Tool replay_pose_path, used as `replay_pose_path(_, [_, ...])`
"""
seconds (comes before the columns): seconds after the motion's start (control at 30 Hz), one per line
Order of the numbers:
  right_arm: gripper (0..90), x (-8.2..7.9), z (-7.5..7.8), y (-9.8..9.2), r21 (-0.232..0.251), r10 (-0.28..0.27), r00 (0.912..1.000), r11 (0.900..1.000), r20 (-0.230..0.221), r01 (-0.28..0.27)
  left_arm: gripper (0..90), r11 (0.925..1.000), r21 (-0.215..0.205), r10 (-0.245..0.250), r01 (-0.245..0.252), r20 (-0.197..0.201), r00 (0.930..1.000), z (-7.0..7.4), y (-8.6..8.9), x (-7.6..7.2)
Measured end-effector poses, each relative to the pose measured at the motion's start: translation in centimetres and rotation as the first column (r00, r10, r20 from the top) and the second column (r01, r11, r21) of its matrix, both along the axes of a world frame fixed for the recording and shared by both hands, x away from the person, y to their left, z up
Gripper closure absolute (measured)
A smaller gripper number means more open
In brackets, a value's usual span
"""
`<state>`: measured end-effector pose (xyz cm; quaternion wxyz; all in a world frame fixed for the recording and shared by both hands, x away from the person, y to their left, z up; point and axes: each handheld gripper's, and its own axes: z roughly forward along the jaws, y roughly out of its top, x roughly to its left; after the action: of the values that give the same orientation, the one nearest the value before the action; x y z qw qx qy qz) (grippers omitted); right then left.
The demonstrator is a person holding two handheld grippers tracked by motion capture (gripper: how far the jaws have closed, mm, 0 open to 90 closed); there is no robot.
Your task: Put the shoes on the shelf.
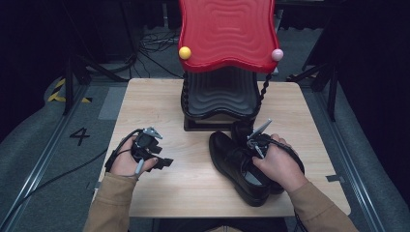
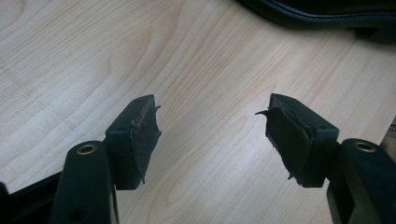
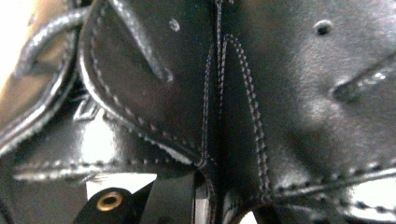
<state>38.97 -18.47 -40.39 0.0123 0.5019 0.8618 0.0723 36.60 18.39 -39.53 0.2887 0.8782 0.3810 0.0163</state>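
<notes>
Your right claw (image 1: 255, 141) is pressed against the black shoes (image 1: 237, 162) at the surface's (image 1: 159, 104) right-front; its jaw state cannot be told. Your left claw (image 2: 212, 135) rests apart, empty. Next, judge: secure one shoe.
</notes>
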Motion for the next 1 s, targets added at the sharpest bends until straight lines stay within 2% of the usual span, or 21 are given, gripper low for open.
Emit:
replay_pose_path(0.2, [82.4,-0.4,1.4,0.1,0.023,0.008,0.9999,1.000,-0.006,-0.008,34.6,0.9999,-0.013,0.010,-0.010,0.004,0.9999,0.1,0.5,0.0])
replay_pose_path(0.37, [82.4,-1.0,2.8,0.0,0.050,-0.003,0.9995,0.999,-0.030,0.004,34.5,0.9999,-0.006,0.015,-0.015,0.010,0.9998,0.2,0.7,-0.1])
replay_pose_path(0.47, [82.3,-1.6,4.2,-0.1,0.060,0.013,0.9992,0.998,-0.037,-0.011,34.6,0.9997,-0.010,0.024,-0.024,0.012,0.9996,0.3,0.9,-0.3])
replay_pose_path(0.53, [82.3,-1.8,4.5,-0.1,0.061,0.018,0.9993,0.998,-0.033,-0.016,34.6,0.9996,-0.010,0.026,-0.026,0.012,0.9996,0.3,0.9,-0.3])
replay_pose_path(0.77, [82.2,-2.7,7.7,-0.3,0.058,0.041,0.9987,0.998,-0.031,-0.039,34.6,0.9993,-0.014,0.035,-0.035,0.017,0.9992,0.5,1.2,-0.4])
replay_pose_path(0.8, [82.2,-2.7,7.7,-0.3,0.058,0.041,0.9987,0.998,-0.031,-0.039,34.6,0.9993,-0.014,0.035,-0.035,0.017,0.9992,0.5,1.2,-0.4])
replay_pose_path(1.0, [82.1,-3.4,11.1,-0.7,0.067,0.056,0.9984,0.996,-0.012,-0.055,34.6,0.9993,-0.017,0.035,-0.034,0.020,0.9992,0.5,1.3,-0.4])
